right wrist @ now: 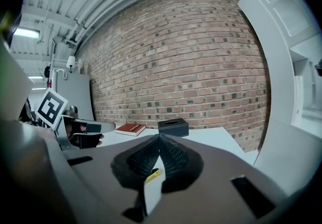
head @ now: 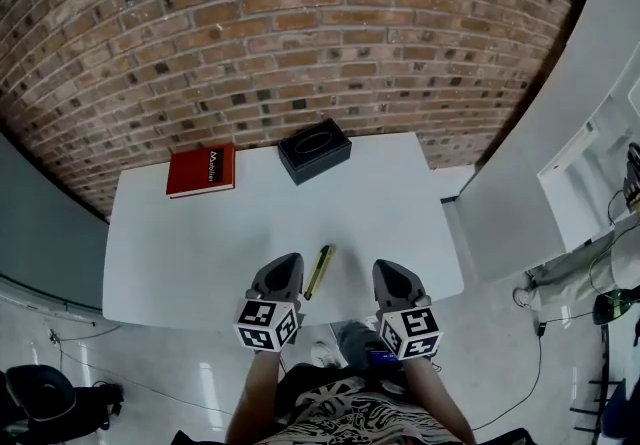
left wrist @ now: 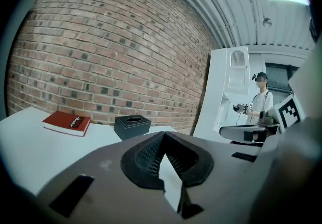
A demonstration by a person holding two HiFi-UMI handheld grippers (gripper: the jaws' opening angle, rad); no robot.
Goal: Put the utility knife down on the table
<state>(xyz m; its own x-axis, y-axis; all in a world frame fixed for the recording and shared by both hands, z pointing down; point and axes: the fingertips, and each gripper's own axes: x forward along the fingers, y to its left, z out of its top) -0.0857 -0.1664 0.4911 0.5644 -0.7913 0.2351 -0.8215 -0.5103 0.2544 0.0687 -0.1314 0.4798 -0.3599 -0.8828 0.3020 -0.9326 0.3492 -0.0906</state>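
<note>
Nearest, left gripper [head: 289, 263] and right gripper [head: 386, 267], jaws closed on nothing, flanking the utility knife [head: 320, 272] flat on the table [head: 190, 253] (long axis pointing away, just beside the left one).

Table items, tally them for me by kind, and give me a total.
Red book: 1
Black tissue box: 1
Utility knife: 1
Total: 3
</note>
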